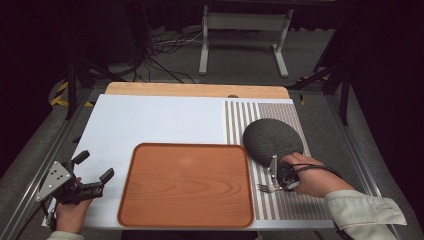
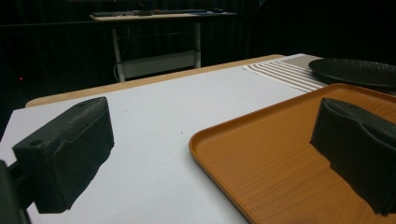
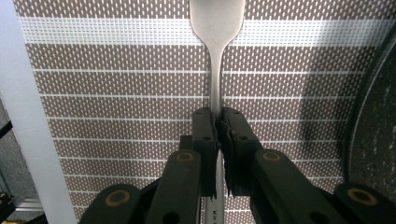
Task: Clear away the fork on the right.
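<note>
High view: fork lies on the striped mat near the counter's front right corner, pinched by the right hand-held gripper.

Left gripper view: left hand-held gripper spread — straddling the tray edge.

Right gripper view: pads pressed on the fork handle — beside the dark plate.
</note>
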### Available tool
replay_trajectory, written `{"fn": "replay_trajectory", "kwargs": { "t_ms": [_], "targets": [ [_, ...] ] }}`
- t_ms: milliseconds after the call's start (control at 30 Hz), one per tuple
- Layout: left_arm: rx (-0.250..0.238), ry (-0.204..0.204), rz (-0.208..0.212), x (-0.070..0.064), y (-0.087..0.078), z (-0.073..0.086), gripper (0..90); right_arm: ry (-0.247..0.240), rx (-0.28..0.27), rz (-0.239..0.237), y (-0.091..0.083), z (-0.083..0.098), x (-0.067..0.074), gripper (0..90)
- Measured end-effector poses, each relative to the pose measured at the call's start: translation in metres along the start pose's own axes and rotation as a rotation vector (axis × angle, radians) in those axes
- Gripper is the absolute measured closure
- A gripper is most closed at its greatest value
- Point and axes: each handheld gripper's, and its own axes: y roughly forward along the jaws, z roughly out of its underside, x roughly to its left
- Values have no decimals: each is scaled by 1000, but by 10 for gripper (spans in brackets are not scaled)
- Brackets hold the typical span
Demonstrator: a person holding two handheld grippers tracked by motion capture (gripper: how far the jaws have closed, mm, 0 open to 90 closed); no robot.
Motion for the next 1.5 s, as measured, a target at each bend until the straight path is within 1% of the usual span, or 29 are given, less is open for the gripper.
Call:
{"fn": "replay_trajectory", "kwargs": {
  "t_ms": [67,133,200,233,267,367,400,467,533,567,600,633,700,833,900,933,967,1033,1100,1267,1367,1400,1433,1467,1500],
  "targets": [
    [0,-3,1,0,0,0,3,2,0,0,0,0,0,852],
    [0,-3,0,0,0,0,2,22,-9,6,0,0,1,854],
    [0,-4,-1,0,0,0,2,31,-16,20,-3,1,1,855],
    [0,-5,-1,0,0,0,2,31,-16,20,-3,1,1,855],
    [0,-5,-1,0,0,0,2,45,-27,26,-5,1,1,856],
    [0,-1,-1,0,0,0,2,66,-51,31,-11,2,0,855],
    [0,-1,-1,0,0,0,2,83,-59,40,-16,4,0,855],
    [0,-1,-2,0,0,0,2,87,-64,47,-19,4,-1,856],
    [-1,-3,-3,0,0,0,2,106,-85,56,-27,6,-1,855],
    [-1,-4,-3,0,0,0,3,100,-94,63,-30,6,-2,855],
    [-2,-3,-4,0,0,0,3,104,-112,80,-33,6,-2,855],
    [-1,-2,-4,0,0,0,2,115,-114,88,-37,6,-1,855],
    [-1,-3,-5,0,0,0,2,127,-152,112,-42,7,-2,855],
    [-4,-2,-7,0,0,0,2,148,-201,123,-52,7,-3,855],
    [-3,-2,-7,0,0,0,2,160,-216,125,-57,7,-3,855],
    [-1,-3,-5,0,0,0,2,157,-226,134,-58,7,-3,855],
    [-1,-2,-5,0,0,0,2,163,-239,154,-62,5,-2,855],
    [-1,-2,-5,0,0,0,2,151,-256,165,-67,2,-1,855],
    [-7,-2,-7,0,0,0,2,160,-274,179,-71,-1,0,855],
    [-8,0,-9,0,-1,0,2,185,-323,182,-80,-10,1,855],
    [-8,-1,-8,0,0,0,2,229,-364,174,-85,-16,0,855],
    [-8,-1,-8,0,0,0,2,229,-364,174,-85,-16,0,855],
    [-5,-1,-7,0,-1,0,2,244,-385,168,-86,-21,0,855],
    [-9,-3,-8,0,-1,0,2,270,-390,166,-87,-23,0,855],
    [-9,-3,-8,0,-1,0,2,270,-390,166,-87,-23,0,855]
  ]
}}
